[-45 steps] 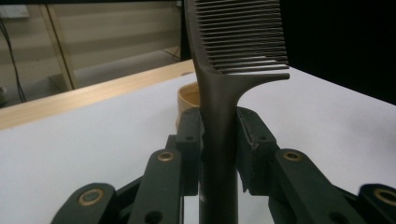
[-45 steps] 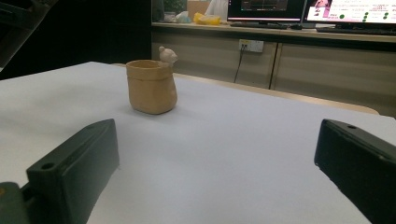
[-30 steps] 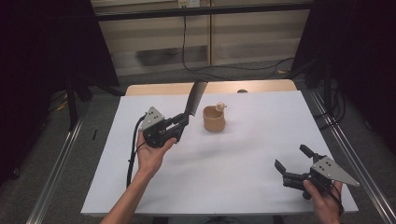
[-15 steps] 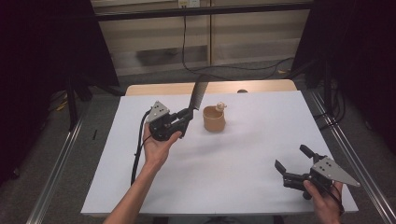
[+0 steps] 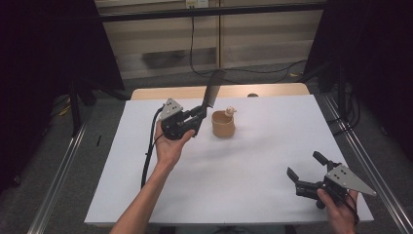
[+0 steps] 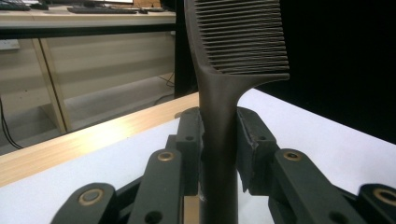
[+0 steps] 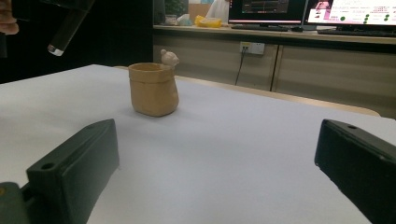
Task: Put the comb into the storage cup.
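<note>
Currently, by label:
Left gripper (image 5: pixel 198 116): its jaws are pinching the handle of a black comb (image 5: pixel 212 89); in the left gripper view the two padded black jaws are pressing on either side of the handle, with the comb (image 6: pixel 233 51) rising upright between them.
Comb position: it is hanging in the air just left of the pot (image 5: pixel 223 124), its toothed end pointing up and away over the far table edge; it is not touching the pot.
Right gripper (image 5: pixel 306 170): its jaws are standing spread wide, holding nothing; it is resting low near the right front corner of the table (image 5: pixel 272 146), well apart from the pot.
Comb material: matte dark plastic; fine, close, even teeth; a thick rounded handle tapering toward the head.
Pot: small, tan, sack-shaped, looking like glazed clay; a tiny pale figure (image 7: pixel 169 58) is sitting on its rim; the pot (image 7: pixel 153 88) is standing upright.
Table: flat white top with a wooden strip along the far edge.
</note>
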### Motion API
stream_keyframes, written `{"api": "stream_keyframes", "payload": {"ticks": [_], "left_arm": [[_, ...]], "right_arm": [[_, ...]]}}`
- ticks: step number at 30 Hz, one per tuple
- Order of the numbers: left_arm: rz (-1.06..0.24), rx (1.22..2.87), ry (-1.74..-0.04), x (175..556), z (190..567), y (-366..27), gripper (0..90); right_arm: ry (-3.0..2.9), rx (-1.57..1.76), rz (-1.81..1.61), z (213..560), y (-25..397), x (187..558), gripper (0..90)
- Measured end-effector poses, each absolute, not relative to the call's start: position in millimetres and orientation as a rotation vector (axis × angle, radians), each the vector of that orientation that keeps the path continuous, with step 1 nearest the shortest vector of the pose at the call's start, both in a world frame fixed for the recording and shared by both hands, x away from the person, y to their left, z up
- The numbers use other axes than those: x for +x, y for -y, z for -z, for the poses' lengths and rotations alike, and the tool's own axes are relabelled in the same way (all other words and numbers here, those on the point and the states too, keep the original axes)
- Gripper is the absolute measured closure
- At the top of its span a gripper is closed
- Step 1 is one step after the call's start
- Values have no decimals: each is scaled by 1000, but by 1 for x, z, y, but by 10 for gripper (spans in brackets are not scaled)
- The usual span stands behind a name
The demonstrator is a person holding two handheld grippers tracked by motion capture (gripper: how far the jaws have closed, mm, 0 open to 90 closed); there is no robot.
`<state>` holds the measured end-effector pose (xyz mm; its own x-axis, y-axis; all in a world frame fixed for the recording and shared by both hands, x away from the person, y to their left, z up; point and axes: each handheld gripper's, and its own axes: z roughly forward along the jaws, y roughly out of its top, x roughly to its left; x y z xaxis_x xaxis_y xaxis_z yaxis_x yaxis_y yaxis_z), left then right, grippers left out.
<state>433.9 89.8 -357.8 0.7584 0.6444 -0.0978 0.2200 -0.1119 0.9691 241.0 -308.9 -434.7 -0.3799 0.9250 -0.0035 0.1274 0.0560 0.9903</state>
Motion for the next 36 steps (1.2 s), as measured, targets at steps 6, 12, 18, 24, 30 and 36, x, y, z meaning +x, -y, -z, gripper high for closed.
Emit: {"api": "stream_keyframes", "payload": {"ticks": [6, 12, 18, 24, 30, 36], "left_arm": [[-412, 1655, -684, 445, 359, -79, 728], [-427, 1645, -663, 453, 357, -71, 728], [-420, 1641, -656, 459, 354, -66, 728], [-410, 1629, -658, 467, 353, -60, 728], [-415, 1605, -657, 473, 349, -57, 728], [-424, 1600, -651, 477, 347, -50, 728]], "right_arm": [[-1617, 1077, -1403, 435, 309, 241, 0], [-1617, 1078, -1407, 435, 309, 241, 0], [-1619, 1077, -1405, 435, 309, 242, 0], [-1618, 1081, -1405, 435, 309, 242, 0], [-1617, 1080, -1406, 435, 310, 242, 0], [-1618, 1077, -1410, 435, 310, 242, 0]]}}
